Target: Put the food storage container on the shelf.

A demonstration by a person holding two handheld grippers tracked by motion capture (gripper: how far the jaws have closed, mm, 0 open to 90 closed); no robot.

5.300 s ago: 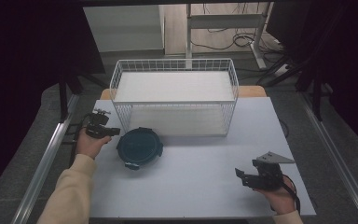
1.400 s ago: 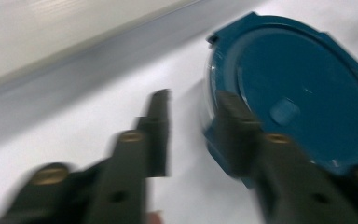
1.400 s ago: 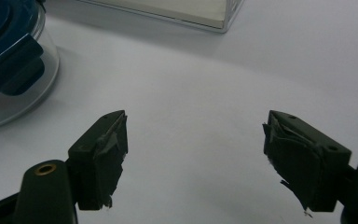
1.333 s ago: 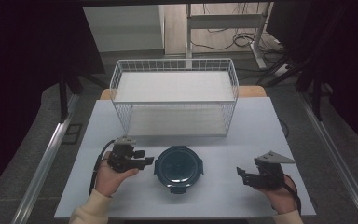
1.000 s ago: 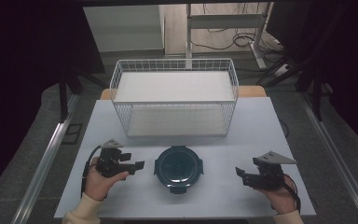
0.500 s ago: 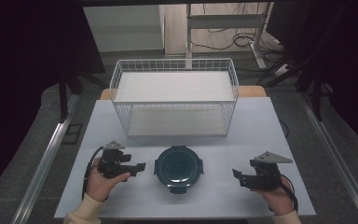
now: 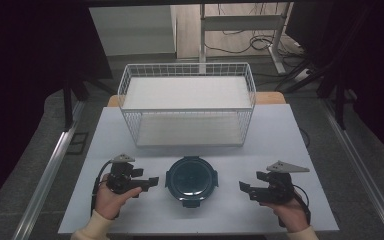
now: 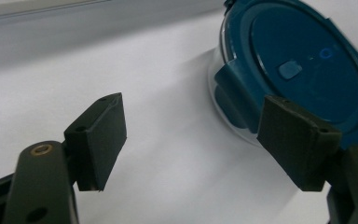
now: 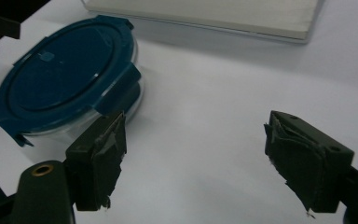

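White wire basket (image 7: pixel 187 107) at the table's (image 7: pixel 300 150) far edge (a pale board inside)

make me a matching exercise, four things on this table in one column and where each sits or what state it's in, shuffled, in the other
Things:
1. round container
2. wire basket
3. left gripper
4. right gripper

Places or states:
A. at the back of the table, standing on a white board
B. open, off the right side of the container, aimed at it
C. near the front edge, between the two grippers, blue lid clipped on
D. open, off the left side of the container, nothing between its jaws

Pairs: 1-C, 2-A, 3-D, 4-B
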